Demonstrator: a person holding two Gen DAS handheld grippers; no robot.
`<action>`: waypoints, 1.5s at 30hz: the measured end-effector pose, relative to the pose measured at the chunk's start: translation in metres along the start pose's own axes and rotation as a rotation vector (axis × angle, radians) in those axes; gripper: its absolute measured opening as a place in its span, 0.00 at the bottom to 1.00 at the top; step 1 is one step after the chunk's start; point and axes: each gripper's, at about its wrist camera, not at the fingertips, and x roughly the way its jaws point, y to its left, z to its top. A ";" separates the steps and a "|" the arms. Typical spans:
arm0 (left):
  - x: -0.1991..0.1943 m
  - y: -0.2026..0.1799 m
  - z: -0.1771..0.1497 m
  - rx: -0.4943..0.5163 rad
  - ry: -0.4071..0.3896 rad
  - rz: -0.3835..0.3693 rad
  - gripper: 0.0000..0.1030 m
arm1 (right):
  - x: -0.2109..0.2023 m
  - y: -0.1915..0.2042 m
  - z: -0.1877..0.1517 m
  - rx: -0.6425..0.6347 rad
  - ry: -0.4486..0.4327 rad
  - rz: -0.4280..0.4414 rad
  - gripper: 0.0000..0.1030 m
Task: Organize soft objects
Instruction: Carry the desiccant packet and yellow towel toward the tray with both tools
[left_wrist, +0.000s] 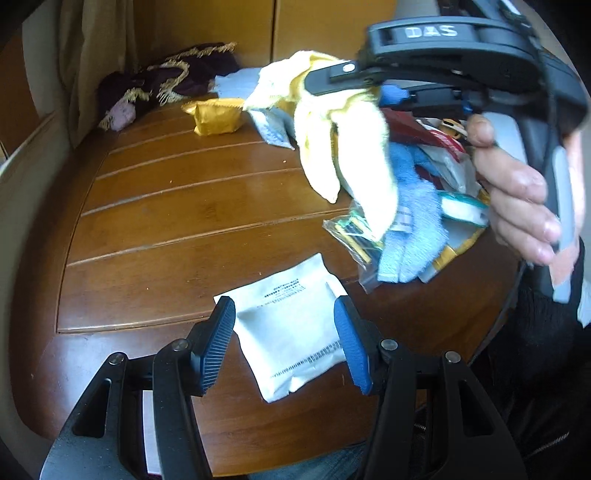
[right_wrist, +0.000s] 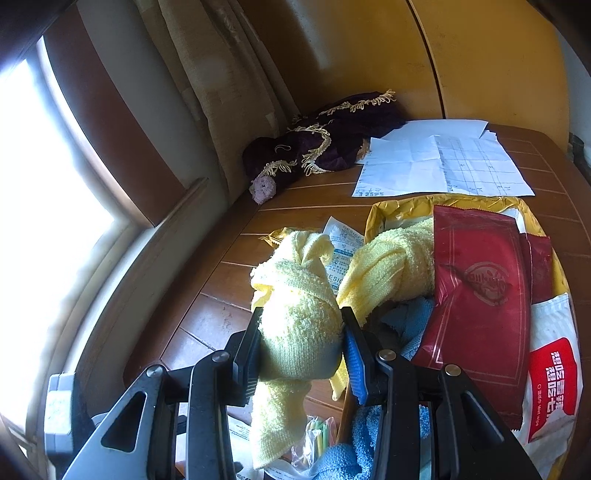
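Note:
My right gripper (right_wrist: 301, 343) is shut on a pale yellow towel (right_wrist: 299, 325), lifted above the pile; the same yellow towel (left_wrist: 347, 147) hangs from the right gripper (left_wrist: 343, 79) in the left wrist view. Under it lies a blue towel (left_wrist: 413, 229), also seen as blue terry cloth (right_wrist: 343, 458) at the bottom of the right wrist view. My left gripper (left_wrist: 284, 332) stands open low over a white flat packet (left_wrist: 291, 332) on the wooden table (left_wrist: 177, 206), its blue pads either side of the packet.
A pile of packets lies at the right: red wrappers (right_wrist: 480, 295), a white wet-wipe pack (right_wrist: 550, 384), a clear bag of coloured sticks (left_wrist: 354, 232). A gold pouch (left_wrist: 214, 116), a dark purple fringed cloth (right_wrist: 325, 144) and papers (right_wrist: 443, 162) lie farther back.

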 end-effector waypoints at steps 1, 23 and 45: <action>-0.002 -0.004 -0.003 0.030 -0.004 0.006 0.53 | 0.000 0.000 0.000 0.001 -0.001 0.004 0.39; 0.020 0.001 0.011 0.091 0.013 0.156 0.57 | 0.002 -0.001 -0.002 0.012 0.011 -0.002 0.39; 0.021 0.062 0.029 -0.283 -0.018 -0.156 0.43 | -0.009 -0.002 -0.005 0.024 -0.022 0.034 0.39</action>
